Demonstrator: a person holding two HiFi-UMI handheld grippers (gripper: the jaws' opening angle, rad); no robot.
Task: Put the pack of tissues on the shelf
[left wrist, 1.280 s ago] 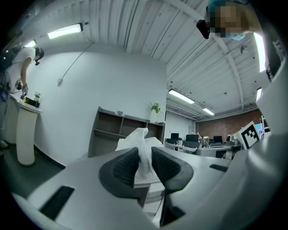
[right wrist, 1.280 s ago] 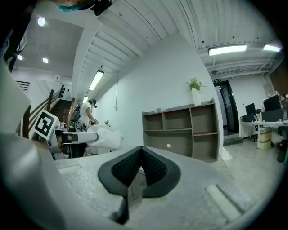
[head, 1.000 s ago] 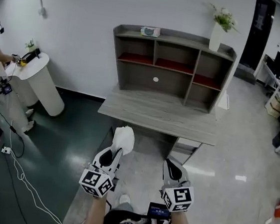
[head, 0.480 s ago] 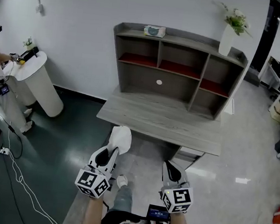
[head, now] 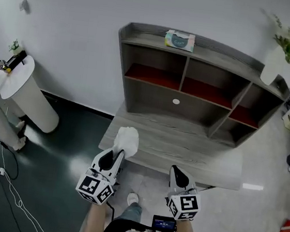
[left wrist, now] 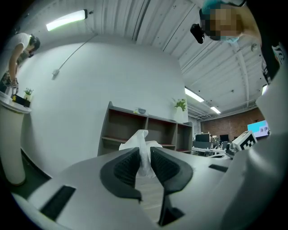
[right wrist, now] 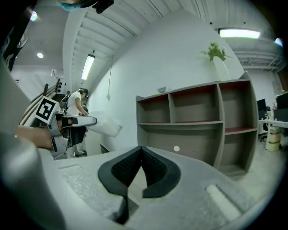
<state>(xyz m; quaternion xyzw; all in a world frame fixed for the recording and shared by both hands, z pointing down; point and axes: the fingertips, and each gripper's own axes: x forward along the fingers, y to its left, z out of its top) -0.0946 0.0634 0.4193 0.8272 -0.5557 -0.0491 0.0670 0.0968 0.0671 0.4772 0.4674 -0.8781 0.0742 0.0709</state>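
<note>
Head view: the left gripper [head: 116, 155] is clamped on a white, crinkled pack [head: 127, 139] of tissues, which sticks out past its tips. The pack is held in the air over the near left edge of the grey worktop [head: 192, 153]. The right gripper [head: 176, 173] is level with it on the right, pressed together and holding nothing. Behind the worktop stands the shelf [head: 194, 74], with red-floored compartments. A teal pack [head: 179, 40] lies on its top board, and a plant [head: 280, 56] in a white vase stands at the right end. A white round stand [head: 27, 94] is on the dark floor [head: 49, 180] to the left.

Left gripper view: both dark pads [left wrist: 127, 167] pinch the lower part of the pack [left wrist: 141, 137], and its loose top rises above them. Beyond it are the shelf [left wrist: 128, 130] and the plant [left wrist: 181, 105]. A person [left wrist: 14, 56] bends over the stand [left wrist: 9, 134] at far left.

Right gripper view: the right gripper [right wrist: 141, 151] has its pads meeting at the tips with nothing between them. At the left, the left gripper [right wrist: 91, 120] carries the pack [right wrist: 107, 128], well short of the shelf [right wrist: 198, 121]. The plant [right wrist: 217, 56] stands on the top board.
</note>
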